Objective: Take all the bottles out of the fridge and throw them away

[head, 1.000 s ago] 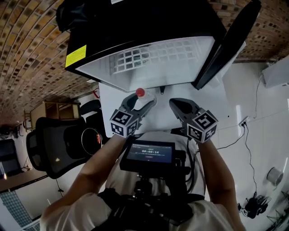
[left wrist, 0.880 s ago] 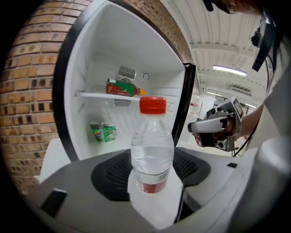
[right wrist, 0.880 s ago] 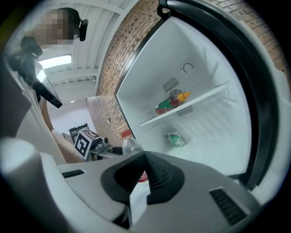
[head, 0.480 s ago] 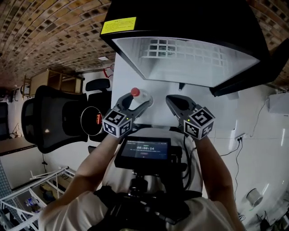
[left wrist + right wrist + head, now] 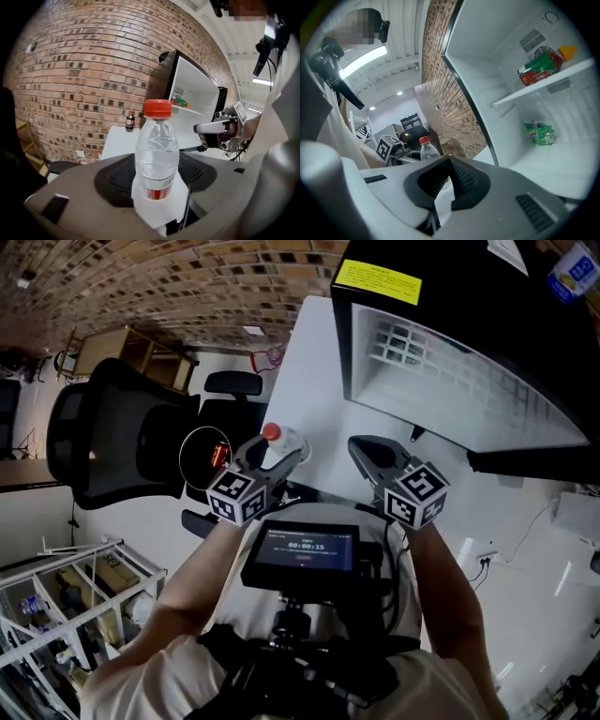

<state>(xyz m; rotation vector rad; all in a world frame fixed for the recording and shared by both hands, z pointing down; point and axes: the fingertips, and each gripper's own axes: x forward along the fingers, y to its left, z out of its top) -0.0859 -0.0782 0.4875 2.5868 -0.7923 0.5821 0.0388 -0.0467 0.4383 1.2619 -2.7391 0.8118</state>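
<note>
While its jaws press in from both sides, the left gripper [image 5: 157, 187] clamps 1 clear plastic bottle [image 5: 157, 150] upright between them: red screw cap on top, ribbed see-through body, red label band low down. Beside it, the right gripper [image 5: 449, 183] has its jaws closed together on nothing, facing the open fridge [image 5: 497, 42].

Our right gripper [image 5: 449, 159] has its jaws pressed together, empty — beyond it we see a red-capped clear bottle [image 5: 425, 149], and the open fridge [image 5: 487, 51] holds a red sauce bottle [image 5: 541, 64] and a green packet [image 5: 540, 133].
</note>
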